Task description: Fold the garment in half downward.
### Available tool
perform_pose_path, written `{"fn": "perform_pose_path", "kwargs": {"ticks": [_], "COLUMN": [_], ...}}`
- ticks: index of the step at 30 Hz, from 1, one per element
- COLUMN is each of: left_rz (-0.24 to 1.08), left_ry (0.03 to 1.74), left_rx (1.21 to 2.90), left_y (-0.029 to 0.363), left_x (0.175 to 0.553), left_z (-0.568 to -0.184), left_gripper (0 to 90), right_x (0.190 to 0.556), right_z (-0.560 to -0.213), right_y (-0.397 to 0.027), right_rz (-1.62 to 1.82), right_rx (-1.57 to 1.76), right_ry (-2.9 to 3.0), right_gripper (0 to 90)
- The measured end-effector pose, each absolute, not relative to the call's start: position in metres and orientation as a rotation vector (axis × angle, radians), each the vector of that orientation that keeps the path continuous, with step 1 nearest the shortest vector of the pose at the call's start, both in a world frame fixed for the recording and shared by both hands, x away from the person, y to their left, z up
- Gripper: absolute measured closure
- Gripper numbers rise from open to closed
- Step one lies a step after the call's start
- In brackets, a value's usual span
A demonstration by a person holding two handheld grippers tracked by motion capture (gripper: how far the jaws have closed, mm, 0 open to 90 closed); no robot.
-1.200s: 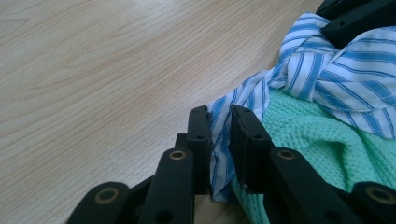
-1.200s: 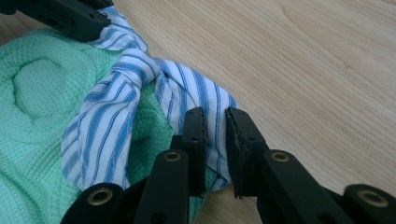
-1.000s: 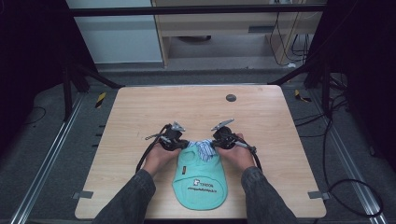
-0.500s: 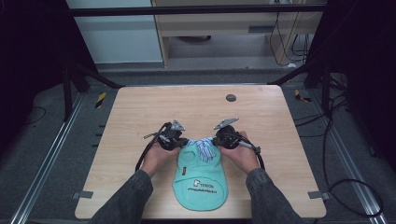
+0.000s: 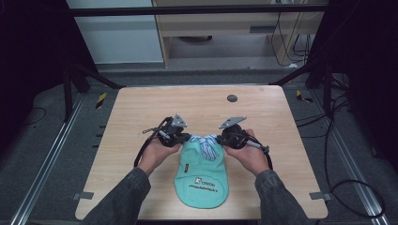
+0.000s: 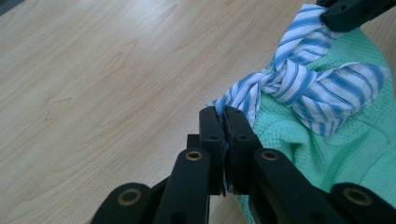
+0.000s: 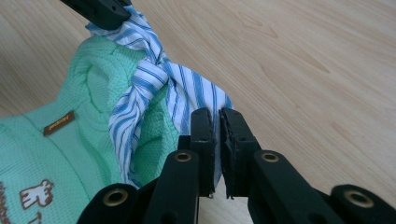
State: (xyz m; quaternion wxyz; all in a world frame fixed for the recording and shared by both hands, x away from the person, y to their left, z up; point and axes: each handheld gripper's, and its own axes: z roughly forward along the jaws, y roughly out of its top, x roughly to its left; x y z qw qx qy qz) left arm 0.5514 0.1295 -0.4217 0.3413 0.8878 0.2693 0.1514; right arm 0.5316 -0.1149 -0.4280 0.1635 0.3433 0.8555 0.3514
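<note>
A mint-green knitted garment [image 5: 199, 176] with a printed logo lies flat near the table's front edge. At its far end sits a blue-and-white striped cloth [image 5: 207, 143] tied in a knot [image 6: 280, 86]. My left gripper [image 5: 186, 138] is shut on the left end of this striped cloth [image 6: 243, 100], its tips [image 6: 224, 114] pinching the fabric. My right gripper [image 5: 220, 139] is shut on the right end [image 7: 196, 95], jaws [image 7: 215, 116] closed over it. Each gripper view shows the other gripper's tip at the top [image 6: 350, 11] [image 7: 100, 9]. The green knit [image 7: 79, 140] bunches under the knot.
The wooden table [image 5: 141, 117] stretches bare to the left, right and far side. A small dark round disc [image 5: 232, 98] sits near the far edge. Cables [image 5: 141, 152] trail from both grippers. Metal rails and floor cables flank the table.
Both hands and grippers have shifted a little toward the far side, still holding the striped ends. The garment lies where it was.
</note>
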Motion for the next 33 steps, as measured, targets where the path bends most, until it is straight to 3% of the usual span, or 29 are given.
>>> {"fn": "perform_pose_path", "kwargs": {"ticks": [33], "left_rz": [0.446], "left_ry": [0.655], "left_rx": [2.331], "left_y": [0.131], "left_x": [0.555], "left_z": [-0.401], "left_gripper": [87.9], "right_x": [0.534], "right_z": [-0.404], "right_y": [-0.108], "right_rz": [0.889], "right_rx": [0.8], "right_ry": [2.445], "right_gripper": [85.4]}}
